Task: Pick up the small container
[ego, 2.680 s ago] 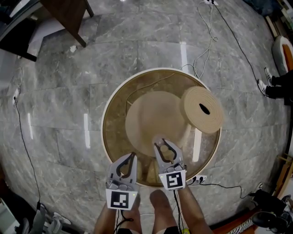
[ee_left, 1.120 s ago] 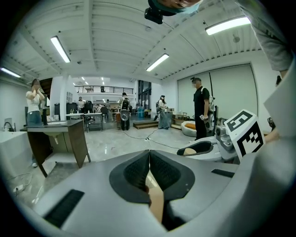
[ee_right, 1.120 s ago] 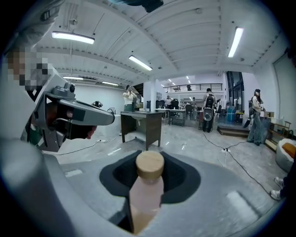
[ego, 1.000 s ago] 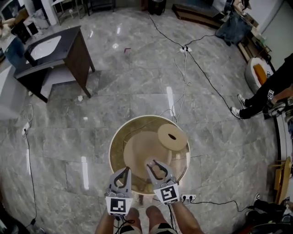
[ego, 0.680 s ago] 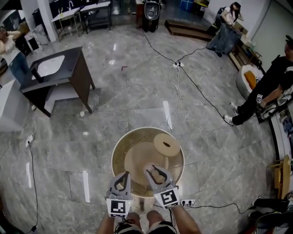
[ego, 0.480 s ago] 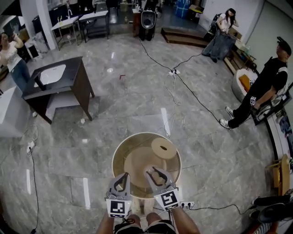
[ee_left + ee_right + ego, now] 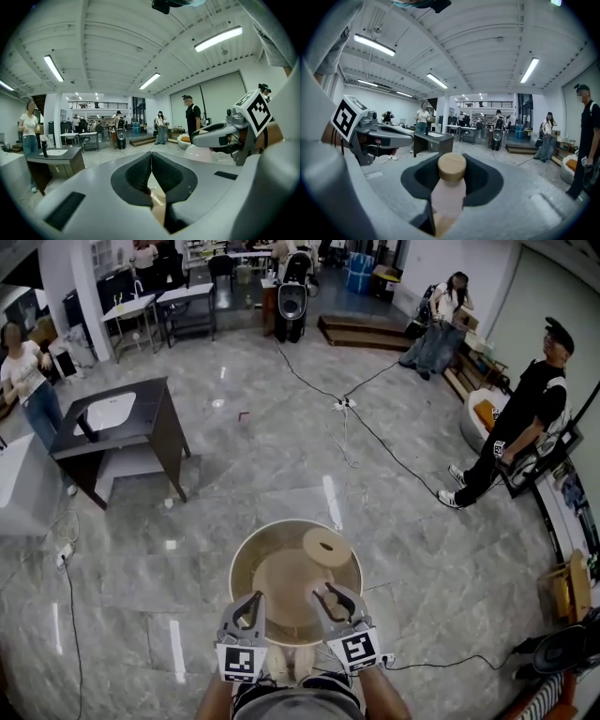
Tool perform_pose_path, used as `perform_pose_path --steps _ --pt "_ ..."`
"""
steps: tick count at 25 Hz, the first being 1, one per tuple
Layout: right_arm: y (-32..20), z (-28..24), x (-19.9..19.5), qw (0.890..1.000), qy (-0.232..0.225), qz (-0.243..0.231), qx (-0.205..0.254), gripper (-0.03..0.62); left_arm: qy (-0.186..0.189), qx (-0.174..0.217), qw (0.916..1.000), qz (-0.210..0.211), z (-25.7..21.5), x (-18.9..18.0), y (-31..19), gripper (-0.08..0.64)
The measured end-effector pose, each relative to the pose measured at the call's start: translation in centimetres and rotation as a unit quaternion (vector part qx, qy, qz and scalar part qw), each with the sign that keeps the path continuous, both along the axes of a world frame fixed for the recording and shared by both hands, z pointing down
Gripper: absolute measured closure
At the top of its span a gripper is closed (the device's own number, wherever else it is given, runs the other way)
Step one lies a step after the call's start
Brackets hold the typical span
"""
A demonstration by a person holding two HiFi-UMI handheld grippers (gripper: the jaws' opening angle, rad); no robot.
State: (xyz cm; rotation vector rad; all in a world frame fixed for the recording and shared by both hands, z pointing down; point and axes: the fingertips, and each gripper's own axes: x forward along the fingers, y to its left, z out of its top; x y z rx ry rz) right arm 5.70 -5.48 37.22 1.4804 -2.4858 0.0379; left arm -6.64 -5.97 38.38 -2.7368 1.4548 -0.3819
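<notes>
The small container (image 7: 449, 193) is a pale pink bottle with a round wooden lid (image 7: 452, 166). It stands upright between the jaws of my right gripper (image 7: 330, 594), which is shut on it, held up level in the air. In the head view the container is too small to make out. My left gripper (image 7: 251, 604) is beside it on the left, its fingertips (image 7: 149, 161) closed together with nothing between them. Both grippers hover over the near edge of the round glass-topped table (image 7: 236, 563).
A tan disc with a dark hole (image 7: 327, 547) lies on the table's far right. A dark desk (image 7: 122, 427) stands at the left, with people at the left (image 7: 23, 371) and right (image 7: 525, 418). Cables (image 7: 375, 427) cross the floor, and a power strip (image 7: 386, 659) lies by my feet.
The head view has tilted up and pulled back, so the table looks smaller and more of the room shows. Both grippers stay low in the frame; the right one has drifted slightly right.
</notes>
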Motion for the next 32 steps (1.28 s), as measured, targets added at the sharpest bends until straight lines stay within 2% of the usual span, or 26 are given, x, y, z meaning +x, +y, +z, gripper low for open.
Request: perform_pose_path --steps 7,17,27,30,32 --pt "2.9 -0.4 2.3 1.0 0.003 0.026 0.014 0.471 0.0 0.006 1.0 0.002 -0.7 0.0 2.3 0.541" --pt "6.0 -0.4 4.0 0.999 -0.002 0.042 0.007 0.471 0.001 0.006 1.0 -0.005 -1.2 -0.6 4.2 0.541" --pt "6.9 -0.6 4.2 0.999 -0.002 0.038 0.001 0.471 0.0 0.007 1.0 -0.005 -1.6 0.0 5.3 0.541" --pt "7.0 -0.9 4.5 0.999 -0.003 0.037 0.004 0.471 0.02 -0.007 0.9996 -0.017 -2.5 0.4 5.5 0.541" --pt "7.2 -1.0 4.8 0.999 -0.004 0.038 -0.001 0.471 0.012 0.0 0.9998 -0.014 -2.5 0.6 5.6 0.541"
